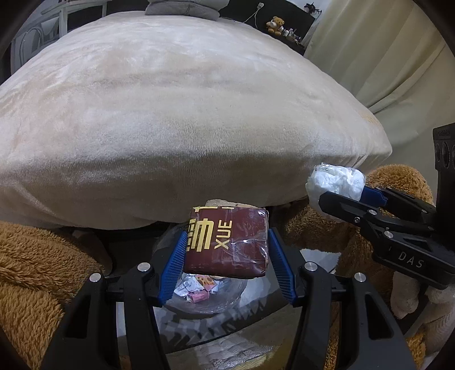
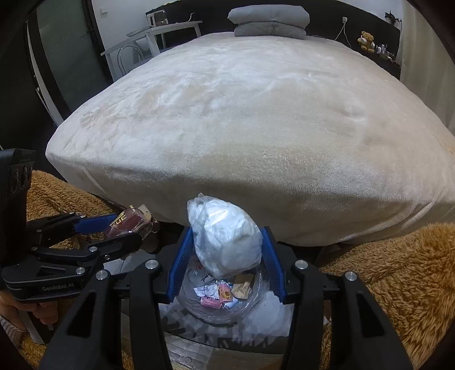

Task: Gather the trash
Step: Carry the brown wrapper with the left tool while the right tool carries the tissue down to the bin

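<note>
My left gripper [image 1: 226, 247] is shut on a dark red packet with gold lettering [image 1: 227, 244], held above a clear bin liner [image 1: 199, 301] that holds several small wrappers. My right gripper [image 2: 226, 256] is shut on a crumpled white plastic bag [image 2: 224, 236], held above the same liner [image 2: 224, 307]. In the left wrist view the right gripper [image 1: 338, 187] comes in from the right with the white bag [image 1: 335, 179]. In the right wrist view the left gripper [image 2: 125, 227] comes in from the left with the red packet [image 2: 128, 224].
A bed with a cream plush cover [image 1: 182, 119] fills the view ahead, close behind both grippers. A brown fuzzy blanket [image 2: 398, 284] lies on both sides. Grey pillows [image 2: 270, 22] sit at the far end. A curtain [image 1: 384, 57] hangs at the right.
</note>
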`<action>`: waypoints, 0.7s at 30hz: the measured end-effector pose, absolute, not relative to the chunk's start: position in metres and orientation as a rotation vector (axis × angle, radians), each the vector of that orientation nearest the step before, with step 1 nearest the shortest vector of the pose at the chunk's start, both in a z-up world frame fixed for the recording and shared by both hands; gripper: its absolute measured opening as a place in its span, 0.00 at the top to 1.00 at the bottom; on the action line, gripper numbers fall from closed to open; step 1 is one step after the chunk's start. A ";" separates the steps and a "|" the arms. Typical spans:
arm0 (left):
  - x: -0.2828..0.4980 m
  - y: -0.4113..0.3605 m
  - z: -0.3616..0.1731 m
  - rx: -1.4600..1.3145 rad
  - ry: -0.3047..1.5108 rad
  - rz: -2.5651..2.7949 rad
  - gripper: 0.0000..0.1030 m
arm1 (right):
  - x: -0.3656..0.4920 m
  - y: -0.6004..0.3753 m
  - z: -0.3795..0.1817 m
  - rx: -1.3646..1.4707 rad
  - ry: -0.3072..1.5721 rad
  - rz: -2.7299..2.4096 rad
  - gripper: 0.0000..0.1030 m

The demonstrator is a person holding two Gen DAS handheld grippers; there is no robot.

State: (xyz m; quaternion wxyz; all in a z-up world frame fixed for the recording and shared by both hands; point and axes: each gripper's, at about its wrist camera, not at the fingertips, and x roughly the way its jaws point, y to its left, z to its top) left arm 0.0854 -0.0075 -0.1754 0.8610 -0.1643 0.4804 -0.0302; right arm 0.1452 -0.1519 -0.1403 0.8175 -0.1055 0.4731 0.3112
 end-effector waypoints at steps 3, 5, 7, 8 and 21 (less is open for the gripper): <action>0.090 -0.007 -0.186 -0.354 1.055 -0.061 0.46 | 0.150 -0.150 -0.150 -0.227 1.057 0.659 0.52; 0.094 -0.007 -0.193 -0.365 1.082 -0.064 0.46 | 0.153 -0.147 -0.155 -0.231 1.085 0.653 0.52; 0.098 -0.007 -0.200 -0.378 1.114 -0.064 0.46 | 0.156 -0.145 -0.161 -0.237 1.109 0.648 0.52; 0.100 -0.007 -0.203 -0.381 1.130 -0.062 0.46 | 0.157 -0.144 -0.164 -0.240 1.124 0.646 0.52; 0.116 -0.001 -0.248 -0.438 1.299 -0.045 0.46 | 0.177 -0.131 -0.200 -0.246 1.304 0.638 0.52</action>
